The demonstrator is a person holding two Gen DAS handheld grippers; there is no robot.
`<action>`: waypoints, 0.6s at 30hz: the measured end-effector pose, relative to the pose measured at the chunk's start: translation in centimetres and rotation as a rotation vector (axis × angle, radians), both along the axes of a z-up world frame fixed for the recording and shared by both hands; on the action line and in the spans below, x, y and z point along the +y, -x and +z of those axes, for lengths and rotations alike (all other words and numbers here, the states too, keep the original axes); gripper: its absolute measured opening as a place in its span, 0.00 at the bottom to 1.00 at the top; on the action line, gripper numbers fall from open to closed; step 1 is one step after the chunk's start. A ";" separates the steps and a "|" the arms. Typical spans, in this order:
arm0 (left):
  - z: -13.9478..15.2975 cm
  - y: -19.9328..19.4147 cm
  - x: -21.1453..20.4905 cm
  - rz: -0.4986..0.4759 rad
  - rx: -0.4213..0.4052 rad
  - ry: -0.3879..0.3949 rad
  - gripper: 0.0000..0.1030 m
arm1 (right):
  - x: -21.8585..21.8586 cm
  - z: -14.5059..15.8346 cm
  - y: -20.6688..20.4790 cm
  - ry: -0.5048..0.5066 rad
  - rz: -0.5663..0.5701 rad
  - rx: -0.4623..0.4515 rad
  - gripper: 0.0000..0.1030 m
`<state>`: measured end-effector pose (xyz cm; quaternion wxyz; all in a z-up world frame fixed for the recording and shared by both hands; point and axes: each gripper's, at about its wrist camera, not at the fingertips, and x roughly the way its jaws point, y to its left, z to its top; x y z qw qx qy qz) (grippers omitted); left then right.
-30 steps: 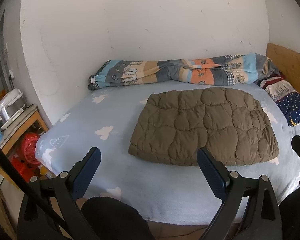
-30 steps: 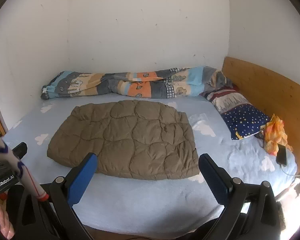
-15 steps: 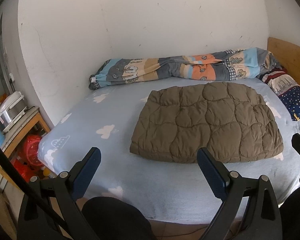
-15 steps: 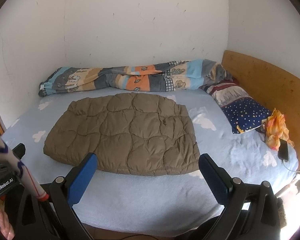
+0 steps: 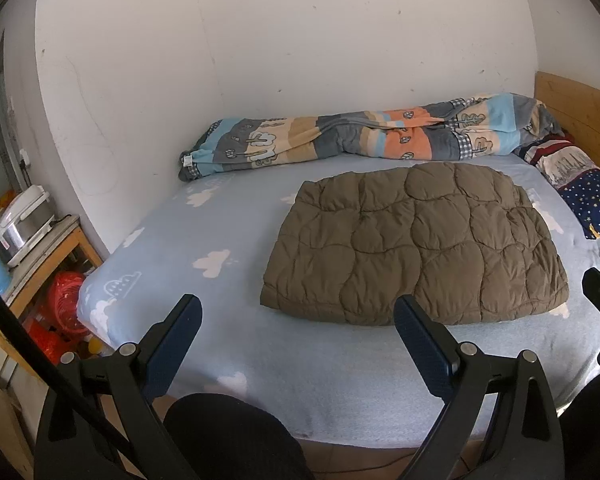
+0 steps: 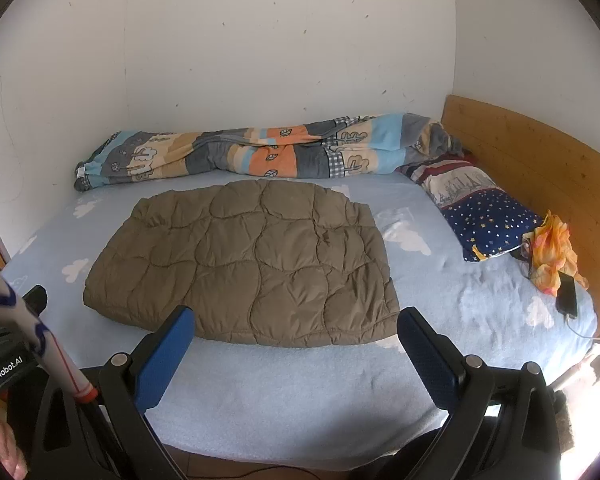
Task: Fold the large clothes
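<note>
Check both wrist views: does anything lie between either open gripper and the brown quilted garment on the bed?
Nothing visible does. Only bare blue sheet separates the right gripper and left gripper from the brown quilted garment; the rolled blanket lies behind it.

1. Left wrist cam: off the bed's (image 5: 228,344) near edge, left of centre, facing the back wall; left hand-held gripper (image 5: 298,322) in foreground.
2. Right wrist cam: same edge, further right, same heading; headboard (image 6: 532,160) in view.
3. Shared: brown quilted jacket (image 5: 416,240) (image 6: 244,260), rolled blanket (image 6: 252,156), pillow (image 6: 480,212).
</note>
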<state>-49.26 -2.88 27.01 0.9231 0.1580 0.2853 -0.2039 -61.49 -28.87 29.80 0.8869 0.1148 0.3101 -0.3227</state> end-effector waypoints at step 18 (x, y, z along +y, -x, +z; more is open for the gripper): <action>0.1 0.1 0.2 0.001 -0.013 -0.010 0.93 | -0.1 -0.6 0.3 -0.006 -0.004 0.007 1.00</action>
